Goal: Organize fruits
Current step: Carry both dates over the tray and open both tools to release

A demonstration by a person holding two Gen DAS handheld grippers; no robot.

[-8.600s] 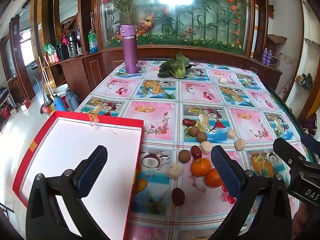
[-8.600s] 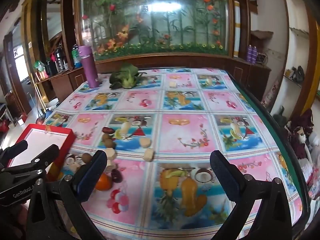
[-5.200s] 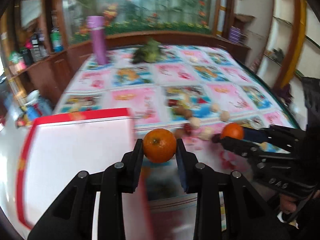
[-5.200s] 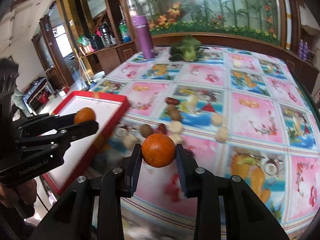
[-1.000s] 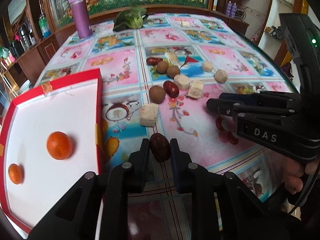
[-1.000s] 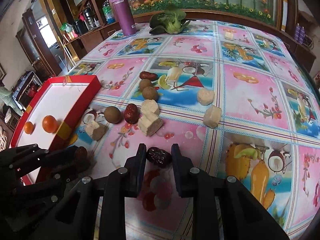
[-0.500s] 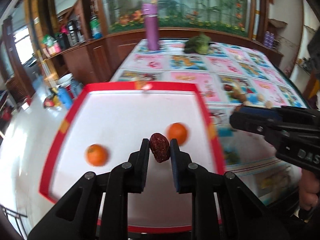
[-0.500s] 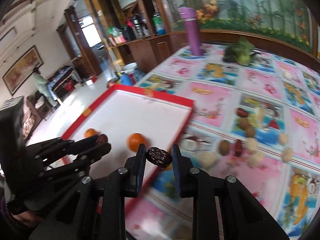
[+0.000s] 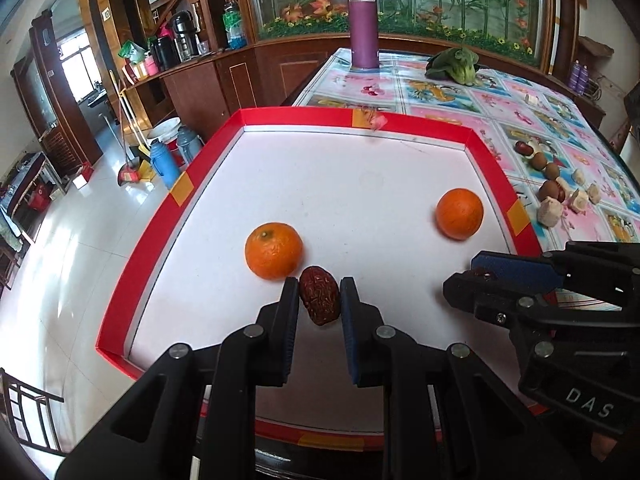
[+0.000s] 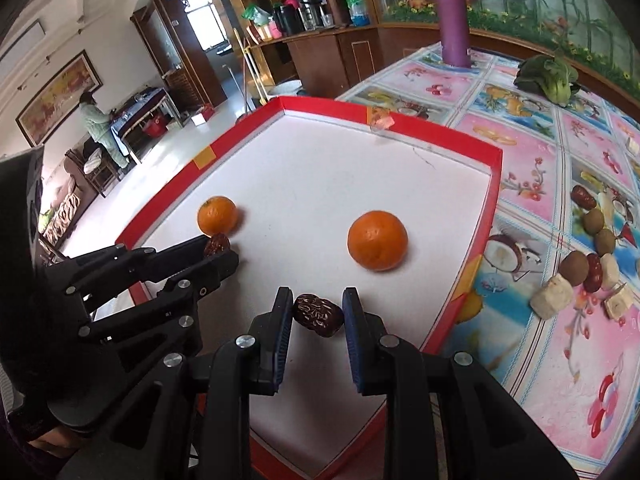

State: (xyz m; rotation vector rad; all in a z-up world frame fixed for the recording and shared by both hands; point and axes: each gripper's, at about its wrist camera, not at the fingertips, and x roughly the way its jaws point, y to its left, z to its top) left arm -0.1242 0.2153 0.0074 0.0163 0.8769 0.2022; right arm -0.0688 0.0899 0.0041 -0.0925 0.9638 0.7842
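The tabletop [image 9: 440,92], covered in a fruit-patterned cloth, carries a red-rimmed white tray [image 9: 168,208] at its near corner, beside the open floor. Both grippers hang over the tray's near end.

The left gripper [image 9: 320,300] has its fingers [image 9: 290,312] drawn in tight on a wrinkled red date [image 9: 319,300] held upright; in the right wrist view the same gripper [image 10: 218,246] comes in from the left with the date showing only as a dark tip, just beside the smaller-looking orange [image 10: 217,216]. The right gripper [image 10: 318,314] pinches a darker date [image 10: 318,315] lying crosswise between its fingers [image 10: 282,320]; from the left wrist view this gripper [image 9: 476,272] is seen side-on and only a sliver of its date peeks out, so the grip is clear only from its own camera.

Two oranges rest in the tray, well apart: one [image 9: 274,250] just ahead of the left gripper, the other [image 9: 459,213] near the tray's right rim.

Beyond that rim, on the cloth, lies a loose cluster of dates, round brown fruits and pale cubes [image 10: 580,276]. At the far end stand a purple flask [image 9: 362,22] and a leafy green vegetable [image 9: 456,65]. Only the right wrist view shows a person [image 10: 96,124] standing far off in the room.
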